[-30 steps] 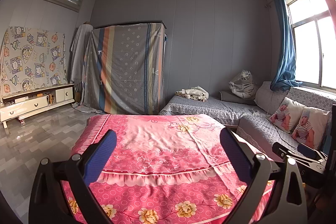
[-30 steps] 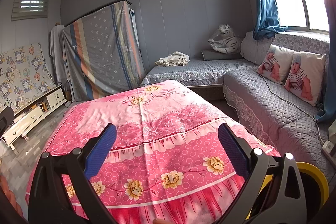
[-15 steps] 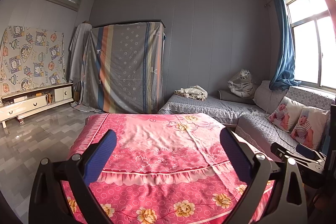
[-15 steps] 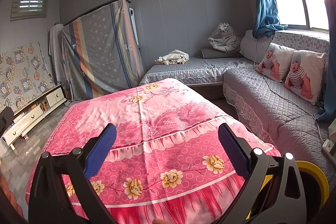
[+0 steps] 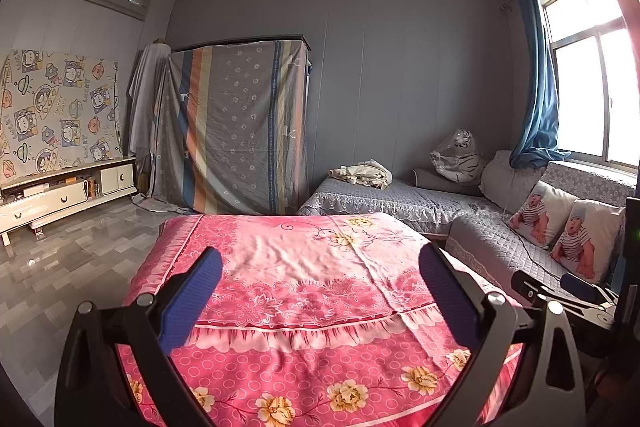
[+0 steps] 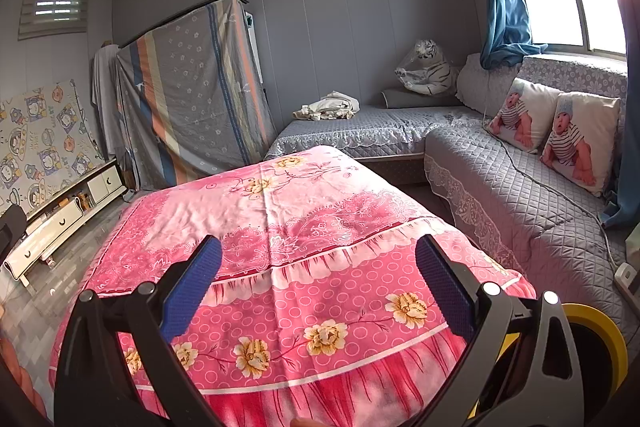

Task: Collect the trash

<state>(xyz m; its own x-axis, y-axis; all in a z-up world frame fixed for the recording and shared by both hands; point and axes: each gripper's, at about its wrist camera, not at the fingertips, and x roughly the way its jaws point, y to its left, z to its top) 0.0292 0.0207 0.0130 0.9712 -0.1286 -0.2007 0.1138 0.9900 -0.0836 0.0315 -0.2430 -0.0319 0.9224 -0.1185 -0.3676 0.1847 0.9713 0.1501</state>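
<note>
I see no trash in either view. My left gripper is open and empty, held above the near end of a table under a pink flowered cloth. My right gripper is open and empty over the same pink cloth, nearer its front right corner. A round yellow-rimmed object, perhaps a bin, sits low at the right behind the right gripper; its inside is hidden. The right gripper's body shows at the right edge of the left wrist view.
A grey quilted corner sofa runs along the back and right, with two baby-print cushions, a plush tiger and a crumpled cloth. A covered wardrobe and a low white cabinet stand at the left on grey floor.
Both views have shifted only slightly; the left wrist view has drifted a little. Both grippers stay open and empty.
</note>
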